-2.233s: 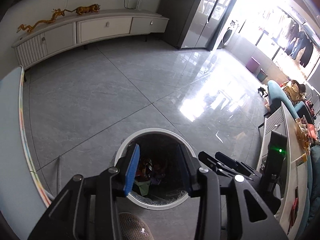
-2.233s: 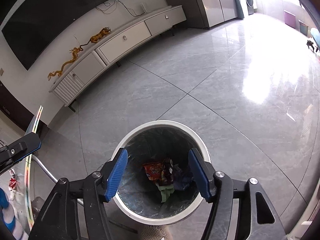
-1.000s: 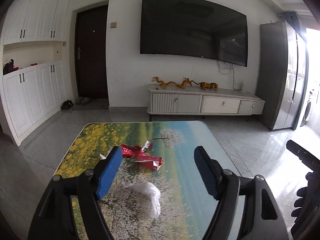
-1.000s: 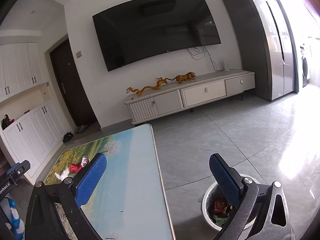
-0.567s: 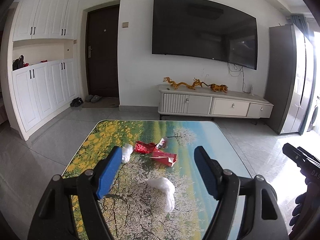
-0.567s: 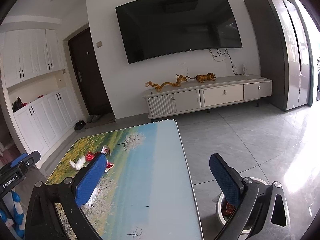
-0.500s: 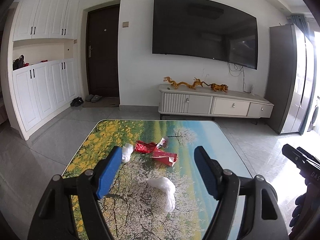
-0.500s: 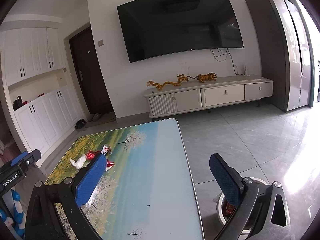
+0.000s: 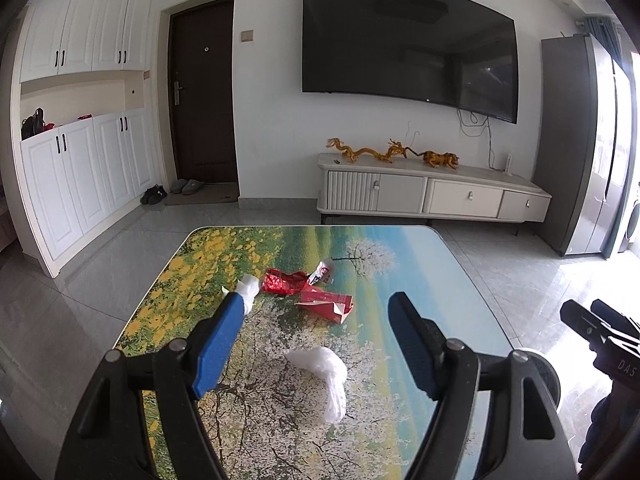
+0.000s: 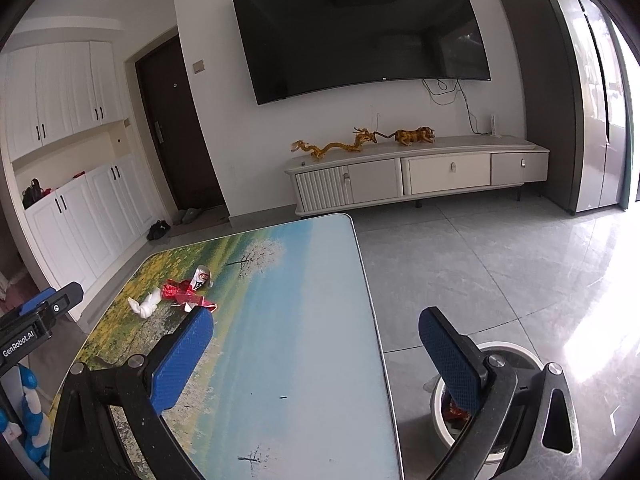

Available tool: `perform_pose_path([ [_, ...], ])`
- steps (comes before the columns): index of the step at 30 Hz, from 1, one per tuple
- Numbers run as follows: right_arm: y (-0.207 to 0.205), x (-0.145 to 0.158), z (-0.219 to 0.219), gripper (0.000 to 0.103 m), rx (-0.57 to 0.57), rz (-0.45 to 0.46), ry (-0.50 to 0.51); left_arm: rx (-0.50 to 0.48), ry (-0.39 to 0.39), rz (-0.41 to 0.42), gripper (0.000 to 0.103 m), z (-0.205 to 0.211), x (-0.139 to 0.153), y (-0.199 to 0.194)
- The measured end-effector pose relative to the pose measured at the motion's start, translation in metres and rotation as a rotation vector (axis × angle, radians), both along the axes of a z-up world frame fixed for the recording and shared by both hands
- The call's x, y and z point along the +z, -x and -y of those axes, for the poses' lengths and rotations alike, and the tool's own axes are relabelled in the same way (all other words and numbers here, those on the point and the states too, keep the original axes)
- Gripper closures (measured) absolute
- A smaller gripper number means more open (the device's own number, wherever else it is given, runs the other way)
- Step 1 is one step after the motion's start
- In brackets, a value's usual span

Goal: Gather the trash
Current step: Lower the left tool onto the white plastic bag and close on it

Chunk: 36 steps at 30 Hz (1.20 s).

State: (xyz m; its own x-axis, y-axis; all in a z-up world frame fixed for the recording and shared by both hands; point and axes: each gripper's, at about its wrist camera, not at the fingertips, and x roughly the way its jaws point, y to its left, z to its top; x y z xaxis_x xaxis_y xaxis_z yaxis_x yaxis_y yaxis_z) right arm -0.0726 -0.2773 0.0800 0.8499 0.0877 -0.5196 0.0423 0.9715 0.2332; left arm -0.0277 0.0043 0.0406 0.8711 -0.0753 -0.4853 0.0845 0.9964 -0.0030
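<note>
The crumpled clear plastic bag [image 9: 322, 370] lies on the landscape-printed counter [image 9: 400, 256], just nearer than the flat red carton [image 9: 326, 304]. Likely light, limp, slippery; pinch its bunched middle. Left gripper [image 9: 316, 340] fingers wide apart, empty.

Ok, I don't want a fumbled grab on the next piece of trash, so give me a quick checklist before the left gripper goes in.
1. Left gripper open and empty: ok.
2. White plastic bag lies ahead between its fingers, not yet touched: ok.
3. Right gripper open, holding nothing: ok.
4. Other trash apart from the bag: red wrapper, red box, crushed can, white tissue: ok.
5. Trash bin on the floor beside the table, open: ok.
6. Room left in the bin: cannot tell.
</note>
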Motion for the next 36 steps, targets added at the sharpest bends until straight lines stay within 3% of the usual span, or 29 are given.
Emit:
perform_pose_path([
  [36,-0.030,-0.038,0.025,0.000,0.018,-0.102,-0.046,-0.034,-0.030,-0.141,0.030,0.029,-0.043,-0.046],
])
